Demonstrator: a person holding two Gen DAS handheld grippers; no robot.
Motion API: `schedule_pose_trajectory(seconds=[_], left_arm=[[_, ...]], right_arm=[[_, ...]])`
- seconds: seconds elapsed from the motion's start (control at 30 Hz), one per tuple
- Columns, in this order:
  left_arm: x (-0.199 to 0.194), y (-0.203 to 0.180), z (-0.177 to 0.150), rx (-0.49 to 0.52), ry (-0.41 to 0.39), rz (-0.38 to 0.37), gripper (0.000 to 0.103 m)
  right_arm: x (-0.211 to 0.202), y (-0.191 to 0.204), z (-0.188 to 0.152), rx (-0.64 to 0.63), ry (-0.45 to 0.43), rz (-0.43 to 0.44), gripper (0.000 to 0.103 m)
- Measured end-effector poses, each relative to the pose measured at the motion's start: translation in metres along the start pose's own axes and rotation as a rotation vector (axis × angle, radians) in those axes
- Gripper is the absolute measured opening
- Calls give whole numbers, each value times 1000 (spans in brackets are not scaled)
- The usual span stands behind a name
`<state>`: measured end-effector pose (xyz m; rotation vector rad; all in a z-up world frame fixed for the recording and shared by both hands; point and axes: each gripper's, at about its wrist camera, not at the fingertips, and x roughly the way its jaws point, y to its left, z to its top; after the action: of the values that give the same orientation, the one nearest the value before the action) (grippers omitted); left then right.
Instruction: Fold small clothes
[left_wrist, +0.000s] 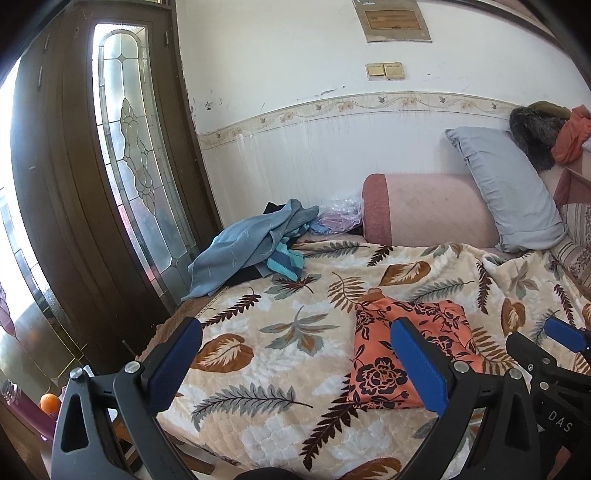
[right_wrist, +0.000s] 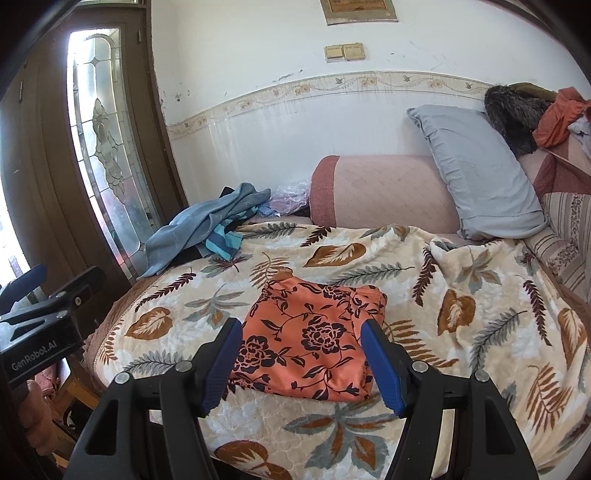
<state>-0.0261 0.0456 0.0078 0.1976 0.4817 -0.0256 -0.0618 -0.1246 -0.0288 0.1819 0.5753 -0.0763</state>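
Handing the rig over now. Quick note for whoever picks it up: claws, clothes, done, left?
Left claw: open, empty, hovering over the leaf-print blanket.
Right claw: open, empty, hovering just short of the orange floral garment.
The orange floral garment lies folded into a compact rectangle on the blanket, neither claw touching it.
The pile of blue clothes sits unfolded at the far left edge of the bed, near the door.
Done: the orange piece looks folded.
Left: likely the blue pile; fetch a piece, spread it flat, fold it.

left wrist: low over bed (left_wrist: 258, 369) | right wrist: alongside, same bed
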Motion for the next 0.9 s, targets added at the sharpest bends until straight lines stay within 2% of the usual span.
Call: schedule_pose_trajectory(seconds=[0.33,0.9], left_arm=[[10,11,-5,-29,36,-22,102],[14,27,-9,-55,42,-65,102]], right_arm=[[4,5,-1,-6,10,-8,70],[10,9,4,47,27,-77,70]])
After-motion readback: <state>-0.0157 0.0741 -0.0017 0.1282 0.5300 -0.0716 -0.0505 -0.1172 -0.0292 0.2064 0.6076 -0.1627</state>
